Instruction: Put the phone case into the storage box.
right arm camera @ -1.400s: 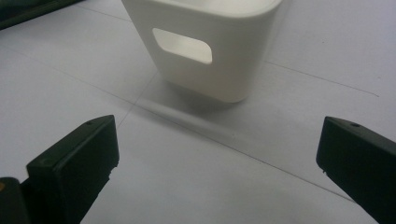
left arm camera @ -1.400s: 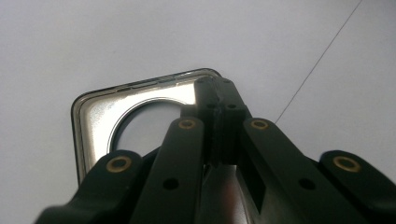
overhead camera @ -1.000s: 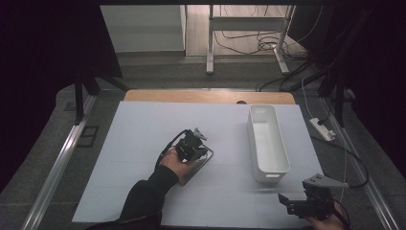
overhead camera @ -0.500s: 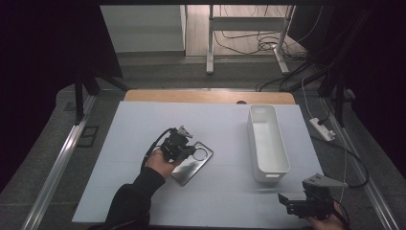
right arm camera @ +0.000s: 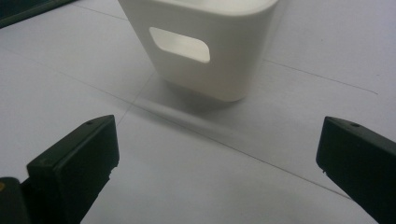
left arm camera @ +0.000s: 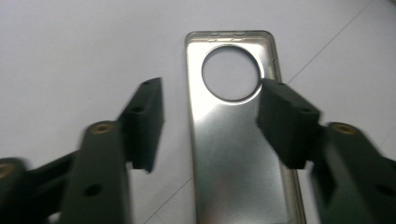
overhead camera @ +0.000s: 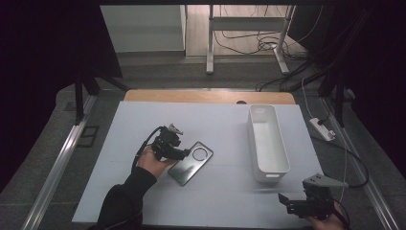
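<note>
Left gripper (overhead camera: 184,152) just opened up, jaws spread either side of the silver phone case (overhead camera: 191,163), not pinching it. Case flat on the table (overhead camera: 225,201). Right gripper (overhead camera: 287,201) wide open, facing the white bin (overhead camera: 268,143).

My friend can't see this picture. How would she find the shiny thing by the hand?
Start at the pale table mat. Left of the long white bin, a flat silver phone cover lies by the left gripper. Its big round hole sets it apart.
</note>
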The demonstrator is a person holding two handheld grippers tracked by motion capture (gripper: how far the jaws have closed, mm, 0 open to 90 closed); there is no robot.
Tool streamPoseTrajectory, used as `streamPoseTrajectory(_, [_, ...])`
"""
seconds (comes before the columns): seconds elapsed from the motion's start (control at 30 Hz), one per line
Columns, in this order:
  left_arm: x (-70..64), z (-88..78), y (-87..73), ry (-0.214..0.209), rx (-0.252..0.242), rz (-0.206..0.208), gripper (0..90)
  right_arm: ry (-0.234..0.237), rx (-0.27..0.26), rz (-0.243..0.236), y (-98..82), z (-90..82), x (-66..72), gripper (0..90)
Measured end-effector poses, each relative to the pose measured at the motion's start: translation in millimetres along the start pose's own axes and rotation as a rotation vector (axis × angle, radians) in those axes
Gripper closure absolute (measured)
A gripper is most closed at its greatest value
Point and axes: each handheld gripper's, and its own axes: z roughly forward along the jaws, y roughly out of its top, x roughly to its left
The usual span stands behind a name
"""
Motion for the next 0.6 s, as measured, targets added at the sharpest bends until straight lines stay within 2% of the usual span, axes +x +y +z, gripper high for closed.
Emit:
streamPoseTrajectory(0.07, [3.7,-2.0,-1.9,-0.003,-0.003,-0.016,30.1,0.001,-0.001,0.001,0.0,0.2,0.1,0.0])
streamPoseTrajectory(0.13, [6.2,-3.5,-3.3,-0.002,-0.002,-0.030,19.7,0.003,0.000,-0.001,0.0,0.0,0.1,0.0])
streamPoseTrajectory(0.17, [7.7,-5.0,-4.5,0.002,-0.006,-0.035,19.7,0.005,-0.002,-0.003,0.0,0.1,0.5,0.0])
streamPoseTrajectory(0.2, [10.8,-6.8,-6.4,-0.010,-0.012,-0.045,14.2,0.004,0.000,-0.005,0.1,0.1,0.6,0.0])
streamPoseTrajectory(0.27, [13.0,-8.9,-8.5,-0.008,-0.002,-0.036,7.4,0.005,0.001,-0.004,0.1,0.1,0.5,0.0])
streamPoseTrajectory(0.4, [16.5,-12.0,-11.5,0.003,0.012,-0.035,0.7,0.005,0.000,-0.003,0.1,0.1,0.2,0.0])
streamPoseTrajectory(0.47, [17.2,-13.1,-13.1,0.021,0.011,-0.024,0.0,0.005,0.001,-0.004,0.1,0.2,0.4,0.0])
streamPoseTrajectory(0.6, [17.2,-12.0,-14.8,0.026,0.011,-0.018,0.0,0.005,0.001,-0.004,0.1,0.2,0.4,0.0])
